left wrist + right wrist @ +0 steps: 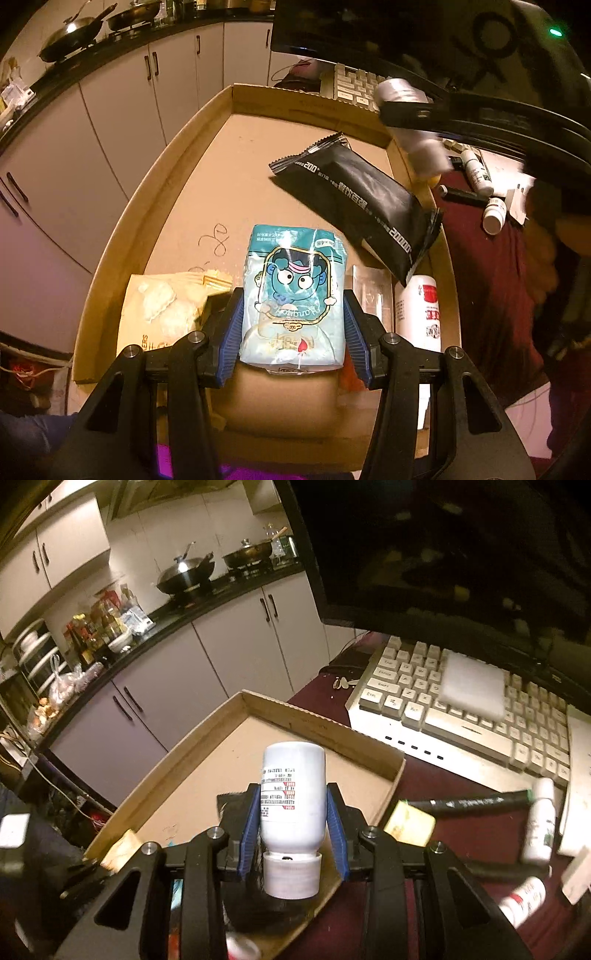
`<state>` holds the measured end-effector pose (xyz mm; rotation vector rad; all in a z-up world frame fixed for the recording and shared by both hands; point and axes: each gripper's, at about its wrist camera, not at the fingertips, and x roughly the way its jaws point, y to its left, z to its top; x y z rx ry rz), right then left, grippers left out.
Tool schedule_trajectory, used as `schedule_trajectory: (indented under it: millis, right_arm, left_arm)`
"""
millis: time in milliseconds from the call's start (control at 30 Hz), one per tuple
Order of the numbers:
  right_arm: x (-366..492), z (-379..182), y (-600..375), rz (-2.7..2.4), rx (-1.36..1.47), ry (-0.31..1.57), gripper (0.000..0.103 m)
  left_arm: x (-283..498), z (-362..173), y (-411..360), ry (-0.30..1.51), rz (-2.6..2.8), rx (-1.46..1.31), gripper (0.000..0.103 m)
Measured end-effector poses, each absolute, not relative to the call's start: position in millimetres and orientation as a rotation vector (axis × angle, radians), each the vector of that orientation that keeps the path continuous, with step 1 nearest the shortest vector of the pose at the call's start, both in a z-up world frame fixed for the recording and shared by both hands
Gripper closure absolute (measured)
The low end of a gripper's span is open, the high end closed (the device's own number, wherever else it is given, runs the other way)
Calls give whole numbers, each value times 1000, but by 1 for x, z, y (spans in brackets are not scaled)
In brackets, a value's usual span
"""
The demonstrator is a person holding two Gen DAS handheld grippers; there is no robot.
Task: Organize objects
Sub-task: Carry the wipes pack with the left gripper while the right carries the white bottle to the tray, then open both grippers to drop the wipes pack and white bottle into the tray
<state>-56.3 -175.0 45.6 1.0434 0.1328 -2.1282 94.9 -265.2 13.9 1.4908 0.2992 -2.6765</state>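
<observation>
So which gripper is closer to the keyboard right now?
Right. The right gripper, holding a white bottle, is over the cardboard tray's corner beside the keyboard. The left gripper, holding a tissue pack, is at the tray's opposite end.

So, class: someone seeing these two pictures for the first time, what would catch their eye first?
The bright blue cartoon tissue pack, clamped in the left gripper above the cardboard tray. Next, the white bottle held cap-toward-camera in the right gripper, with the black pouch lying at the tray's right edge.
</observation>
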Motion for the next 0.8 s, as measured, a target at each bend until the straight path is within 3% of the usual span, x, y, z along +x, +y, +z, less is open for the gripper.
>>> schedule_trajectory:
  millis: [400, 800]
  right_arm:
    - [-59, 5, -186, -2104, 1147, 195, 69]
    - [-52, 2, -185, -2125, 1137, 225, 69]
  left_arm:
    - [104, 15, -259, 271, -2688, 1488, 53]
    - [108, 15, -260, 275, -2689, 1479, 53]
